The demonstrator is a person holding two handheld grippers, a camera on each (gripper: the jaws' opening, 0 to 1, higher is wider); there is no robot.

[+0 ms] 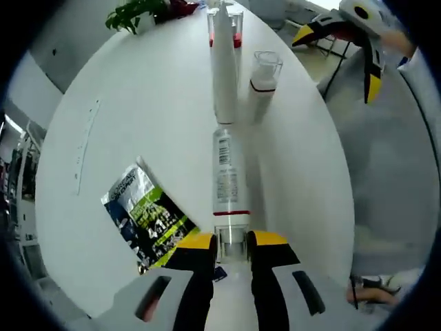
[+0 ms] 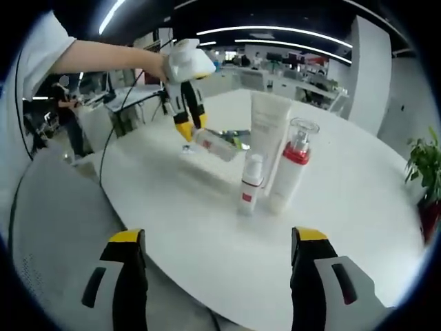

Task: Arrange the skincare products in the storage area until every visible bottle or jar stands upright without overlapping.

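The round white table (image 2: 207,227) has a wide bare stretch on its near side in the right gripper view, and its curved edge runs just ahead of the right gripper (image 2: 217,276), whose jaws stand wide apart over the grey floor (image 2: 62,227), holding nothing. Three products stand upright close together near the middle of the table: a tall white tube (image 2: 267,131), a pump bottle with a red band (image 2: 292,169) and a small white bottle (image 2: 251,183) in front of them.

The left gripper (image 1: 233,243) is closed on the cap end of a clear bottle (image 1: 226,172). In the left gripper view the bottle's long axis runs straight away from the jaws, its far end pointing at the standing tube. In the right gripper view it is tilted, raised above the tabletop. A printed packet (image 1: 145,214) lies flat beside the bottle, near the table edge.
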